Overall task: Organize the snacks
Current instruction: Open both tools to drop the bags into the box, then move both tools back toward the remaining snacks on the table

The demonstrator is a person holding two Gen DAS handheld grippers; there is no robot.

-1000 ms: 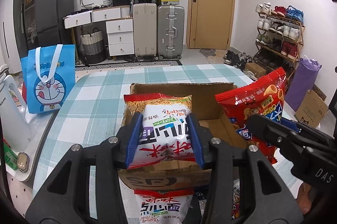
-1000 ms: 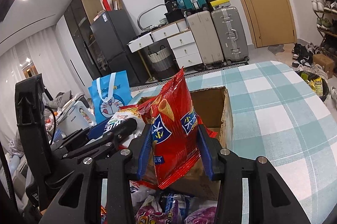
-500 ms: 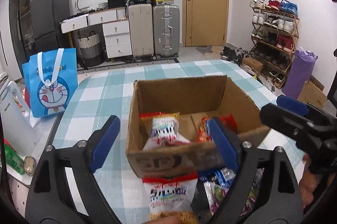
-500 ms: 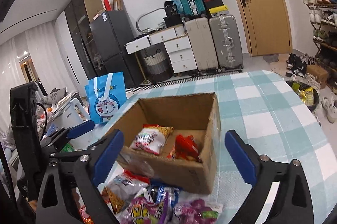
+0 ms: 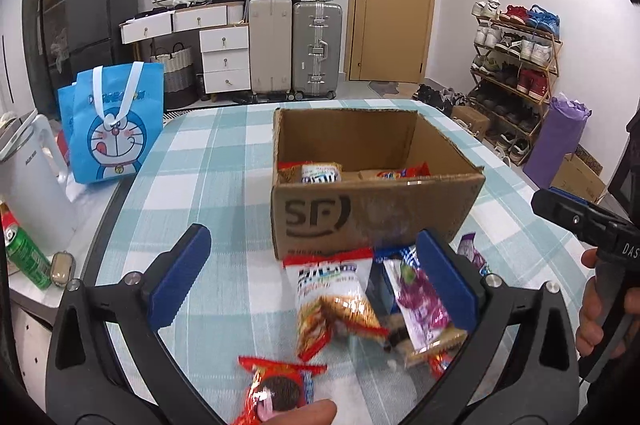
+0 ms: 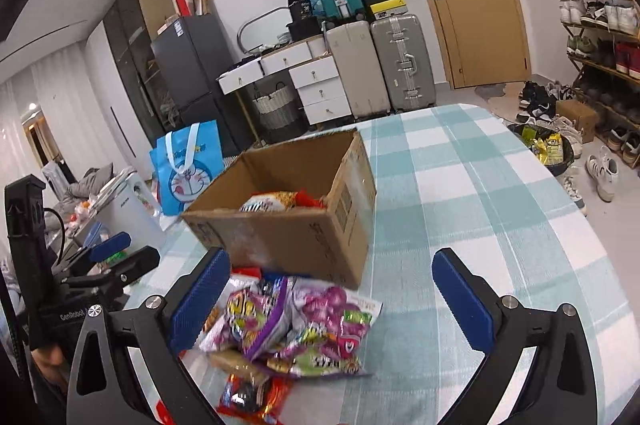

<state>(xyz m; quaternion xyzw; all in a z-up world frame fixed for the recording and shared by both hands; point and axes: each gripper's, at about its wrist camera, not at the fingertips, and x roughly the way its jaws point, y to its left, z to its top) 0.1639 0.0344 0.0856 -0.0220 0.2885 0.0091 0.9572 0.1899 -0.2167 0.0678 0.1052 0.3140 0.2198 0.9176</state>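
An open cardboard box (image 5: 376, 221) marked SF stands on the checked tablecloth (image 5: 192, 185); it also shows in the right wrist view (image 6: 304, 237). Inside lie a white noodle packet (image 5: 320, 172) and a red snack bag (image 5: 400, 172). In front of the box is a pile of snacks: a white-and-orange noodle packet (image 5: 332, 297), a purple packet (image 5: 420, 301), a red cookie packet (image 5: 280, 389), and purple candy bags (image 6: 316, 329). My left gripper (image 5: 312, 277) is open and empty above the pile. My right gripper (image 6: 332, 299) is open and empty over the candy bags.
A blue Doraemon bag (image 5: 114, 121), a white kettle (image 5: 28, 185) and a green can (image 5: 24, 257) stand at the left. Suitcases (image 5: 316, 49), drawers and a door are at the back; a shoe rack (image 5: 516, 65) is at the right.
Both grippers let go of their packets into the box, opened wide and drew back toward the near side, over the snack pile.
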